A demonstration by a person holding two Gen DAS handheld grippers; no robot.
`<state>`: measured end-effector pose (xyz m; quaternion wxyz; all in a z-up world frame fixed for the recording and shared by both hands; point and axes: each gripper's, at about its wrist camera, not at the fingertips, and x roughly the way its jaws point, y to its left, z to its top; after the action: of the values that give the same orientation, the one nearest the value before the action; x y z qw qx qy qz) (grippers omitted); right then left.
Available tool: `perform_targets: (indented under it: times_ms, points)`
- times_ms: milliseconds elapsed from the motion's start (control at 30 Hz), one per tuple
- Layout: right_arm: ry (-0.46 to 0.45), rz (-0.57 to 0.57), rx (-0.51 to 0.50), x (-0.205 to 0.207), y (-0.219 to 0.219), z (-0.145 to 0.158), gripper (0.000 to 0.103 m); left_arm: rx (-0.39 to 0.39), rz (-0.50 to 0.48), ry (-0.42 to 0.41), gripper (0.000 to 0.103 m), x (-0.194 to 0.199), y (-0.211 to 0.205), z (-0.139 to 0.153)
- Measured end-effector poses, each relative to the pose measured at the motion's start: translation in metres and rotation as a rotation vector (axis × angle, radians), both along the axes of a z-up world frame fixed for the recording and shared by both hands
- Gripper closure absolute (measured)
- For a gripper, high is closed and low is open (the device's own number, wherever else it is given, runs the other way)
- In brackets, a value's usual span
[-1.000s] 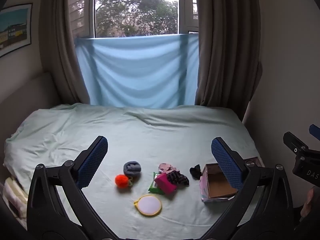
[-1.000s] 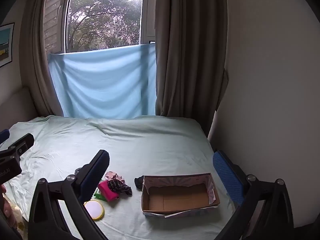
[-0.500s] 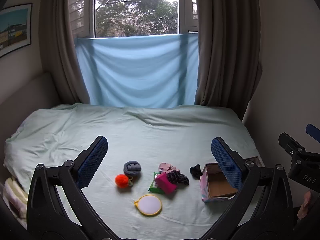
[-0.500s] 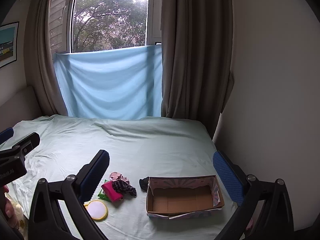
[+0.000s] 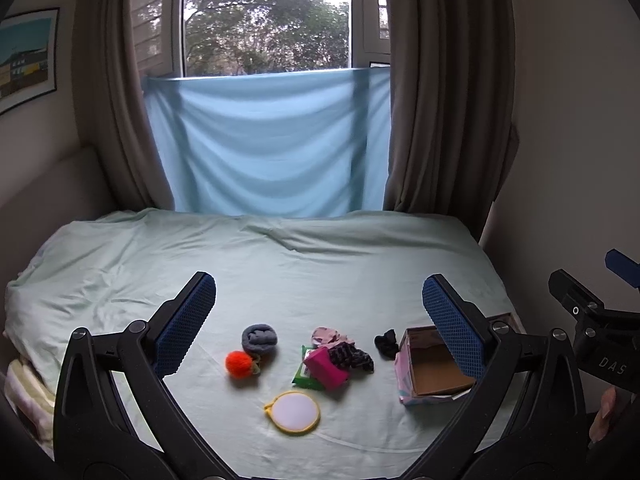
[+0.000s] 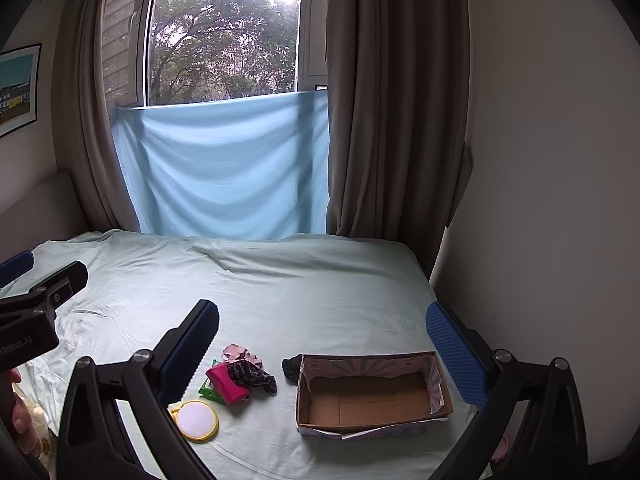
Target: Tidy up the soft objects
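Small soft things lie on the green bed sheet: a rolled grey sock, an orange pompom, a pink patterned cloth, a magenta pouch on a green packet, a dark patterned cloth and a black sock. An open cardboard box stands at the right, empty inside. My left gripper is open above the pile. My right gripper is open above the box and the pile. Both hold nothing.
A round yellow-rimmed mirror lies nearest the front; it also shows in the right wrist view. A wall stands close on the right. Curtains and a blue cloth hang at the bed's far end.
The right gripper has shifted a little to the left, so the box sits further right in its view. The left gripper has barely moved. Nothing was picked up.
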<state>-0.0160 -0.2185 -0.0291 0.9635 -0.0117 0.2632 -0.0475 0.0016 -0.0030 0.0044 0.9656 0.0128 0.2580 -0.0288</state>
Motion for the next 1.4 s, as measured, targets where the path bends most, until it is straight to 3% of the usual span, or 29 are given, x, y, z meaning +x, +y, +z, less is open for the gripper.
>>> perform_targets:
  times_ms: [1400]
  points:
    - [0.004,-0.023,0.006,0.001,0.001,-0.001,0.0,-0.012,-0.022,0.019,0.0,0.01,0.002,-0.004]
